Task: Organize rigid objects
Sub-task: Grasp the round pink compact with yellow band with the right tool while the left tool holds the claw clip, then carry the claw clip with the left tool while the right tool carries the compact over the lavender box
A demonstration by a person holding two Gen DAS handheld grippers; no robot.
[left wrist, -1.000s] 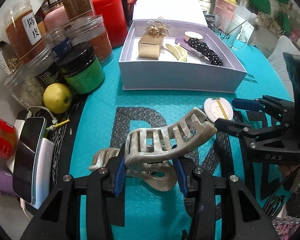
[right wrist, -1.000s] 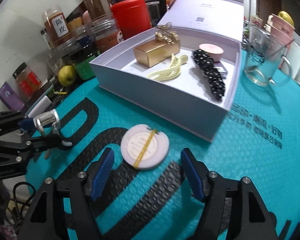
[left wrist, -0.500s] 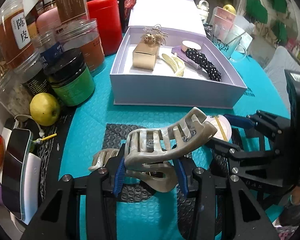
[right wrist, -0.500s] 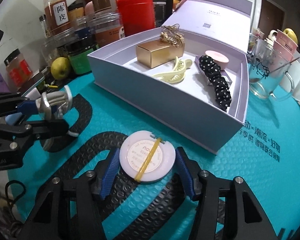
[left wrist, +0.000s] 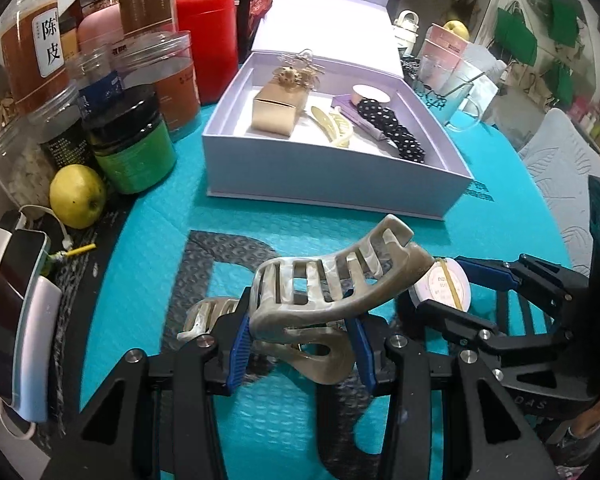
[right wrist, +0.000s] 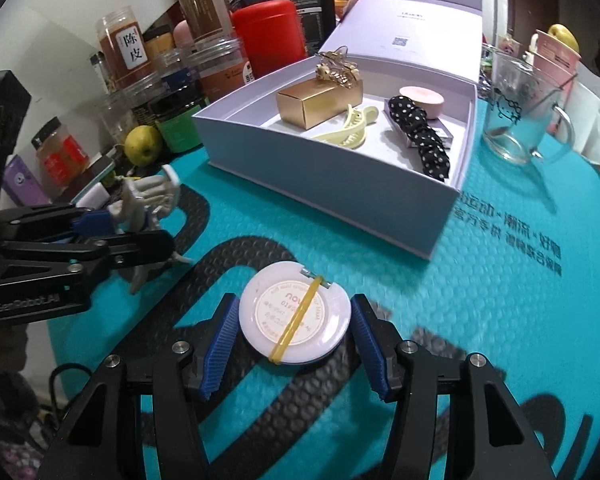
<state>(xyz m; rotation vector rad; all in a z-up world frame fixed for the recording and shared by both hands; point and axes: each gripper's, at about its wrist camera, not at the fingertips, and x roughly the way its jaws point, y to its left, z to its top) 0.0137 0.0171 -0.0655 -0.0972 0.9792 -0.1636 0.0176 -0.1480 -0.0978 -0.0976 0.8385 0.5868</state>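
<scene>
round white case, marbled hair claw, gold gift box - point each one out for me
round white case [right wrist: 294, 312], right wrist view, on its printed label
marbled hair claw [left wrist: 324, 300], left wrist view, on its upper jaw
gold gift box [right wrist: 314, 106], right wrist view, on its long front face

Round case [left wrist: 444, 286] half behind hair claw [left wrist: 324, 296]

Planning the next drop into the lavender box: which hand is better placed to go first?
Probably left. The left gripper already holds the marbled hair claw clear of the mat, facing the lavender box. The right gripper only brackets the round case, which looks still on the mat.
</scene>
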